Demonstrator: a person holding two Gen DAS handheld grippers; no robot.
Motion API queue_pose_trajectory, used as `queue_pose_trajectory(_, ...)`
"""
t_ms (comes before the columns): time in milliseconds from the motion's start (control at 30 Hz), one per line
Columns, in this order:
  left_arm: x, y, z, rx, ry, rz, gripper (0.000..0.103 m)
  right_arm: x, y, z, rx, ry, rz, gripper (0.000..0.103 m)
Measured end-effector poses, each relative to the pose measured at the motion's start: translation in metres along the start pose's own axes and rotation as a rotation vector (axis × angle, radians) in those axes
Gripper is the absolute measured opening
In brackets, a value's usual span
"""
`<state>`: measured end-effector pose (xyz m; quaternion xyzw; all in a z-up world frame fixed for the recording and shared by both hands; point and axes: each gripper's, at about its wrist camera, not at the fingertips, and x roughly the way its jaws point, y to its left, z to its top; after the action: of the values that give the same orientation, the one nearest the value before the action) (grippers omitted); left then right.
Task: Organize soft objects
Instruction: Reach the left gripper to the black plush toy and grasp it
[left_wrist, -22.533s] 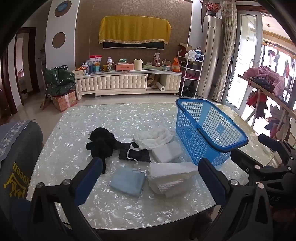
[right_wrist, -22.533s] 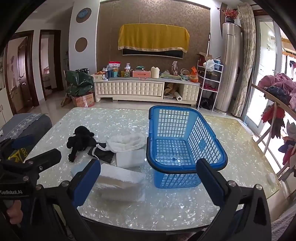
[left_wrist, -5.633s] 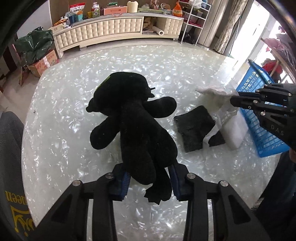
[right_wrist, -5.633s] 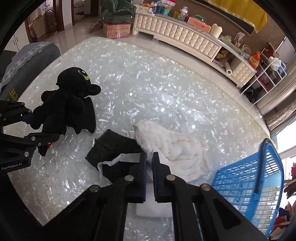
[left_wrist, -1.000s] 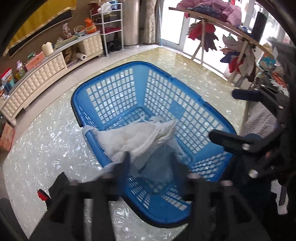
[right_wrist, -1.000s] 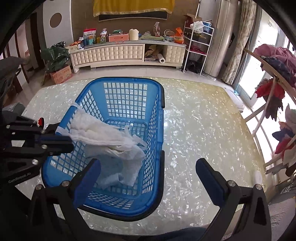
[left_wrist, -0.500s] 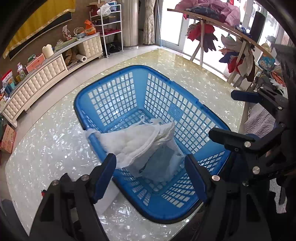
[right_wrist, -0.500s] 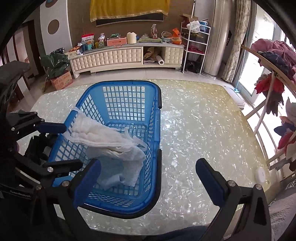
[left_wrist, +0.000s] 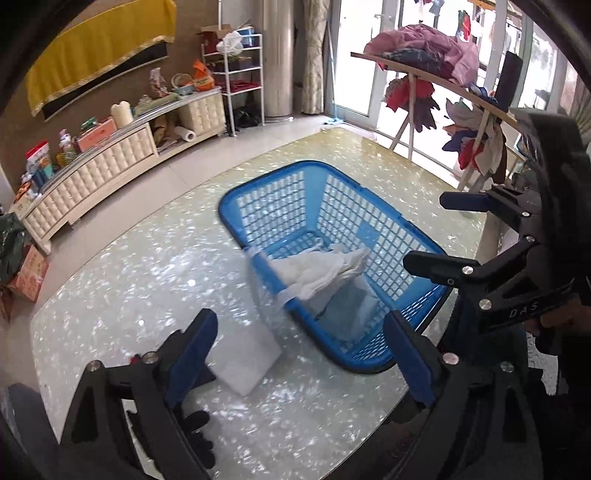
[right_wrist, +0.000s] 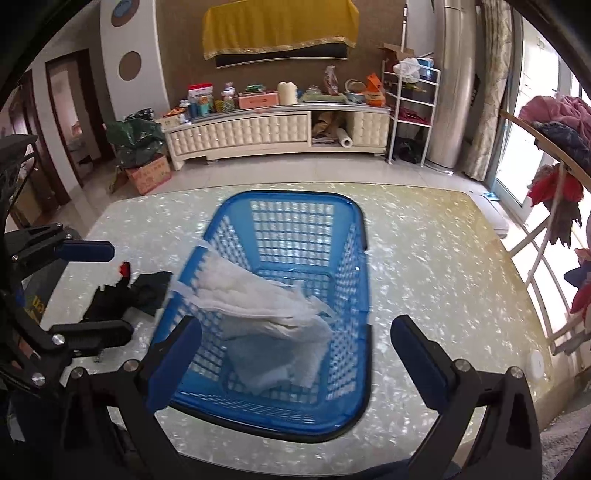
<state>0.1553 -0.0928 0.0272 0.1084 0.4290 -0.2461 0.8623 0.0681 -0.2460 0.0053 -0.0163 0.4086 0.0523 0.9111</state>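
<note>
A blue plastic basket (left_wrist: 273, 192) (right_wrist: 364, 258) stands on the pearly table. A white cloth (left_wrist: 314, 271) (right_wrist: 255, 295) lies in it, draped over its near-left rim, above a light blue cloth (left_wrist: 347, 312) (right_wrist: 255, 360). A folded white cloth (left_wrist: 245, 360) lies on the table left of the basket. Black soft items (right_wrist: 127, 295) (left_wrist: 201, 437) lie further left. My left gripper (left_wrist: 299, 358) is open and empty, back from the basket. My right gripper (right_wrist: 295, 354) is open and empty above the basket's near end.
The table's front edge (right_wrist: 295, 458) is close below the right gripper. A clothes rack (left_wrist: 443, 79) hung with garments stands at the right. A low cream cabinet (right_wrist: 258, 133) runs along the far wall. A white round object (right_wrist: 535, 363) lies near the table's right edge.
My left gripper has opened wide and pulled back and left from the basket, leaving the white cloth draped in it. The right gripper has drawn back slightly.
</note>
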Motion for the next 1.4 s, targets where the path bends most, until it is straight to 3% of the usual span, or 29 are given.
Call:
queue_pose_trajectory(67, -0.007, 0.009, -0.006, -0.012, -0.001, 0.015, 0.103, 0.001, 0.008, 0.002, -0.014, 0.004, 0.006, 0.102)
queue_pose_trajectory(800, -0.017, 0.109, -0.091, -0.222, 0.07, 0.155, 0.103, 0.029, 0.086, 0.024, -0.173, 0.033, 0.131, 0.102)
queue_pose_trajectory(1100, 0.012, 0.14, -0.13, -0.317, 0.157, 0.137, 0.103, 0.051, 0.118, 0.024, -0.239, 0.088, 0.158, 0.103)
queue_pose_trajectory(1400, 0.039, 0.155, -0.144, -0.354, 0.201, 0.127, 0.103, 0.089, 0.15, 0.017, -0.311, 0.191, 0.138, 0.102)
